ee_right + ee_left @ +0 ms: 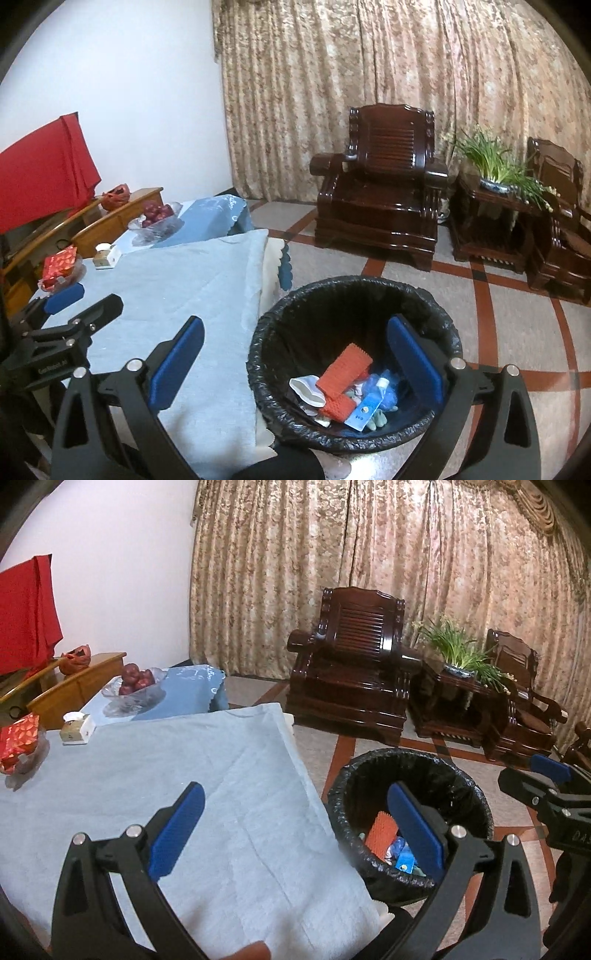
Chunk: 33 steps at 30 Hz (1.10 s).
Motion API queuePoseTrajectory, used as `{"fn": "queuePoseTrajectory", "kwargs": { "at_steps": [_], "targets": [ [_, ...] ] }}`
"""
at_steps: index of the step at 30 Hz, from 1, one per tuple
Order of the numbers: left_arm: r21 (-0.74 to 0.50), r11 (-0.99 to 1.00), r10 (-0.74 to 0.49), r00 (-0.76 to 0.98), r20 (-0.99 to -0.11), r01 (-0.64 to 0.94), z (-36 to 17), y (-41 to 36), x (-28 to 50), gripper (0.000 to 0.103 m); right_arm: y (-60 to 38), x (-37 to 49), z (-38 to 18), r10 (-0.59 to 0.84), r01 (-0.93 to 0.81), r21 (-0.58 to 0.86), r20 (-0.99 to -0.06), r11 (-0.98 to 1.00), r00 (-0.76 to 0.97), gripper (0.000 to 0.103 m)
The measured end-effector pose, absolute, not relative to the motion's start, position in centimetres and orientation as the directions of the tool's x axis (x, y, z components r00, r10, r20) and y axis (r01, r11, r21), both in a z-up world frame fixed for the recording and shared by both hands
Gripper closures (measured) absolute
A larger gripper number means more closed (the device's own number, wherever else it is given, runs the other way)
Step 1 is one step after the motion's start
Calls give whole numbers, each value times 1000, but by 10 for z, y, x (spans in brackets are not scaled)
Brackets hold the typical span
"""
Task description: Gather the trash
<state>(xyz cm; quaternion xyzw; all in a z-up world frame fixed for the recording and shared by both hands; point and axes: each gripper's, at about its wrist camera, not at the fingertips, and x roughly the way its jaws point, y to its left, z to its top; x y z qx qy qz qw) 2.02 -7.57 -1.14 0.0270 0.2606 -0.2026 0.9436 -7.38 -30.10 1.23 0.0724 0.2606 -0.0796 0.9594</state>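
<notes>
Right wrist view: the right gripper (295, 354) gapes wide and empty above the black-lined trash bin (436, 306), where an orange wrapper (345, 369) and blue tube (367, 406) lie. The left gripper (295, 830), equally wide and empty, straddles the blue-clothed table's (166, 768) right edge and the bin's rim.
</notes>
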Motion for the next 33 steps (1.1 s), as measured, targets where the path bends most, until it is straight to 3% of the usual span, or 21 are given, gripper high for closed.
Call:
{"fn": "queuePoseTrajectory", "kwargs": {
  "at_steps": [33],
  "targets": [
    [-53,923,-357,796,-489,382,-4,-65,6,6,-291,-78,16,-113,173,74,-506,982,855,6]
  ]
}}
